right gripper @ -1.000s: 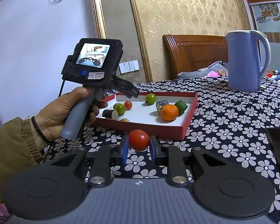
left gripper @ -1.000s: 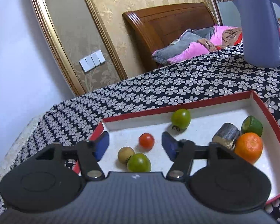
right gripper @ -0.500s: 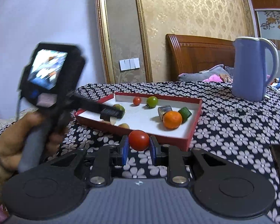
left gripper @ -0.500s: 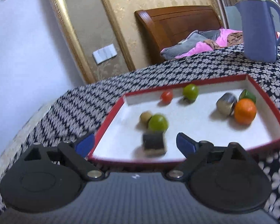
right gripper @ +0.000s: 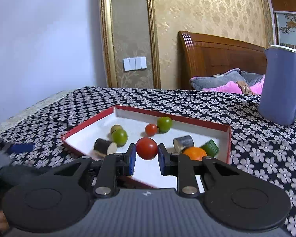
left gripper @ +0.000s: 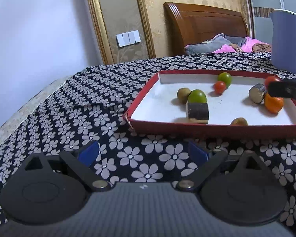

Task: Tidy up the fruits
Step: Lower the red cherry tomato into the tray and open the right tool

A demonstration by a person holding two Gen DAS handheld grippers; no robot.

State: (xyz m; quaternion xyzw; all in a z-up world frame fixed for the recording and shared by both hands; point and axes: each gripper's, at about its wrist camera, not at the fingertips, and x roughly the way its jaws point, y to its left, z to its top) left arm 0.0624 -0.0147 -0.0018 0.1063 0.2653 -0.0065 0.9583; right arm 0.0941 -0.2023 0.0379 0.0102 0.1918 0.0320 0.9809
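Note:
A red-rimmed white tray [right gripper: 189,118] [left gripper: 140,98] on the flowered cloth holds several fruits: green ones [right gripper: 119,137], a small red tomato [right gripper: 151,129], an orange [right gripper: 194,152] and dark cylinder pieces [left gripper: 197,112]. My right gripper [right gripper: 147,156] is shut on a red tomato [right gripper: 146,148] and holds it above the tray's near part. It shows at the right edge of the left wrist view [left gripper: 286,90]. My left gripper [left gripper: 143,152] is open and empty over the cloth, short of the tray's near left corner.
A blue jug [right gripper: 280,85] [left gripper: 286,41] stands on the cloth behind the tray to the right. A wooden headboard [right gripper: 217,59] and bedding lie beyond. The cloth's edge drops off at the left.
My left gripper has pulled back out of the tray to the near left, leaving a dark cylinder in it. My right gripper has carried the red tomato forward over the tray.

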